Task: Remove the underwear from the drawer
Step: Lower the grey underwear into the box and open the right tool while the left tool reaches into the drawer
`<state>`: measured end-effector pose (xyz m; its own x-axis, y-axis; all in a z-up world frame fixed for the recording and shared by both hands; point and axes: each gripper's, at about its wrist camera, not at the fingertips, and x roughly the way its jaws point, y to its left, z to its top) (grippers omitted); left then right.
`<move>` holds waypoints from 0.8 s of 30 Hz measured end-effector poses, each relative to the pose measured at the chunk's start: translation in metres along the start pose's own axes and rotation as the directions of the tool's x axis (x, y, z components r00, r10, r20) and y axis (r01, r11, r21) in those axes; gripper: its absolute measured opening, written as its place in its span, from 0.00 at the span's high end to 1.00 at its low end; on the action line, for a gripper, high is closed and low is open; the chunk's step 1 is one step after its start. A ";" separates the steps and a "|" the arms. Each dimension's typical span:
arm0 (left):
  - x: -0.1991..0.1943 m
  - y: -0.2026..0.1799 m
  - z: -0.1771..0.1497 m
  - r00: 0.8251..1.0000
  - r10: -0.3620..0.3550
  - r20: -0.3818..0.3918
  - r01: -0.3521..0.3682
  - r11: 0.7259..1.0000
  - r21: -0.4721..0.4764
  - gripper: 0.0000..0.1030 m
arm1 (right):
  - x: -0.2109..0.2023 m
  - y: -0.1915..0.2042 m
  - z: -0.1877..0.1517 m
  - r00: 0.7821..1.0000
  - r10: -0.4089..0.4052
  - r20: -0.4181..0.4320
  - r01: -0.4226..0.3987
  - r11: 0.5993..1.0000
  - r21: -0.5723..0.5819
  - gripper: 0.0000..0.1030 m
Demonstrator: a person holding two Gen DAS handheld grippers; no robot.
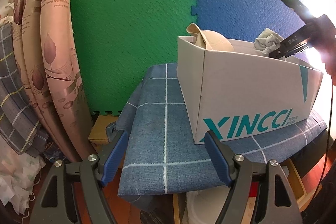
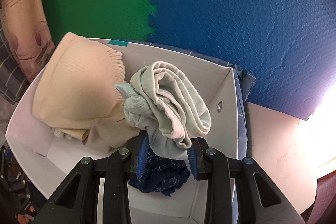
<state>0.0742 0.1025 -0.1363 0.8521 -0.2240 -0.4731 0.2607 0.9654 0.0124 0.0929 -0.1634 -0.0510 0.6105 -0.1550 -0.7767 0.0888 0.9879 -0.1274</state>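
A white cardboard box (image 1: 241, 85) marked XINCCI serves as the drawer and stands on a blue checked cloth (image 1: 159, 119). My right gripper (image 2: 168, 152) is shut on pale grey-green underwear (image 2: 168, 102), bunched and lifted above the box (image 2: 229, 110). That underwear (image 1: 266, 41) also shows over the box rim in the left wrist view, with the right gripper (image 1: 279, 53) beneath it. A beige bra (image 2: 77, 89) and a dark blue garment (image 2: 161, 175) lie in the box. My left gripper (image 1: 166, 154) is open and empty, in front of the box's near left corner.
Green and blue foam mats (image 1: 134, 24) cover the wall behind. A floral curtain (image 1: 52, 56) and checked bedding (image 1: 12, 81) hang at the left. A pale tabletop (image 2: 279, 144) lies right of the box. Clutter sits on the floor under the cloth.
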 end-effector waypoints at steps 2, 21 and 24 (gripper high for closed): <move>-0.001 -0.001 -0.001 1.000 -0.002 0.001 0.002 1.000 0.007 0.25 | 0.005 -0.005 0.002 1.000 0.002 -0.013 -0.002 1.000 0.016 0.71; -0.001 -0.042 -0.040 0.987 -0.048 -0.153 0.066 0.991 0.117 0.25 | 0.033 -0.016 0.015 0.996 -0.005 -0.089 0.009 0.999 0.044 0.69; 0.003 -0.053 -0.049 0.980 -0.054 -0.193 0.081 0.987 0.137 0.25 | 0.032 -0.018 0.016 0.996 -0.002 -0.088 0.007 0.999 0.052 0.69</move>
<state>0.0406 0.0568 -0.1817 0.7329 -0.2455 -0.6345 0.3887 0.9165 0.0945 0.1234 -0.1858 -0.0642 0.5389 -0.1576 -0.8275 0.1335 0.9859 -0.1009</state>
